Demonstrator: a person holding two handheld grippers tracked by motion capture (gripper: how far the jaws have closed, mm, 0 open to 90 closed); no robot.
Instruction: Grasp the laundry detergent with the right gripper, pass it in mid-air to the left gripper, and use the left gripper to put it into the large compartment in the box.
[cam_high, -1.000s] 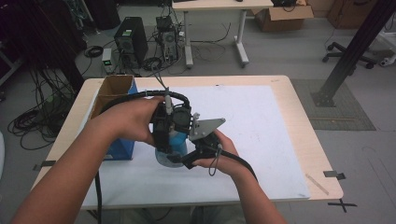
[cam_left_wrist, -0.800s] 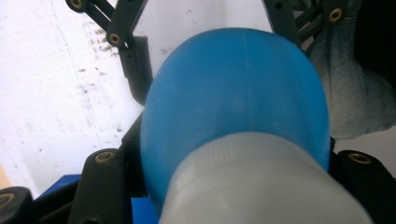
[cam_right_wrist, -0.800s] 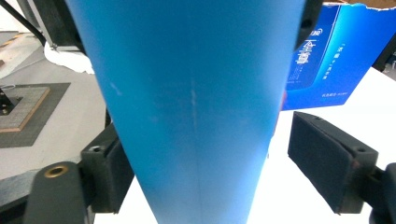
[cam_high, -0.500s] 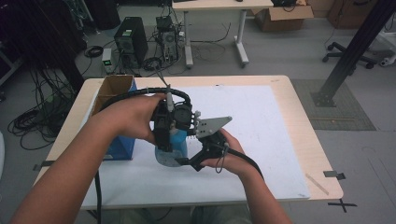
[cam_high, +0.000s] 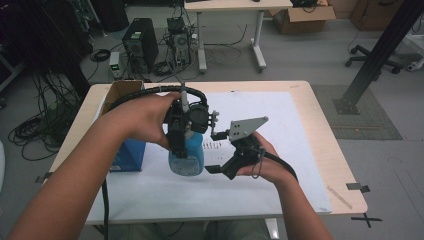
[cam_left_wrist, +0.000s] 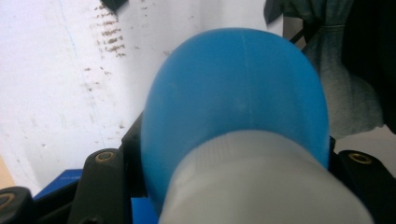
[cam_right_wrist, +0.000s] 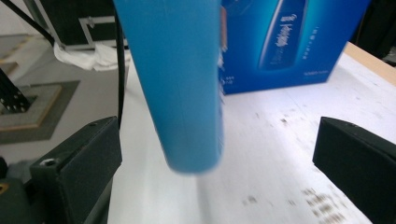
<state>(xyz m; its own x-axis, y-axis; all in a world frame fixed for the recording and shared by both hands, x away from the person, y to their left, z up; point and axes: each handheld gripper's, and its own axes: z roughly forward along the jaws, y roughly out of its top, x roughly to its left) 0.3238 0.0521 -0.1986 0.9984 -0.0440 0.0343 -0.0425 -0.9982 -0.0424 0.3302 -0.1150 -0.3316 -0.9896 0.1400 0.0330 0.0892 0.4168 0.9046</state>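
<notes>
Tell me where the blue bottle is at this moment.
In the high view the blue bottle hangs above the white sheet, gripped by the left tool, between the blue box and the open right tool.

The bottle hangs above the table, box to its left.

The bottle is translucent blue with a frosted white cap. The box is deep blue with pale lettering. A white sheet, speckled with dark marks, covers the light wooden tabletop. Both grippers have black jaws.
</notes>
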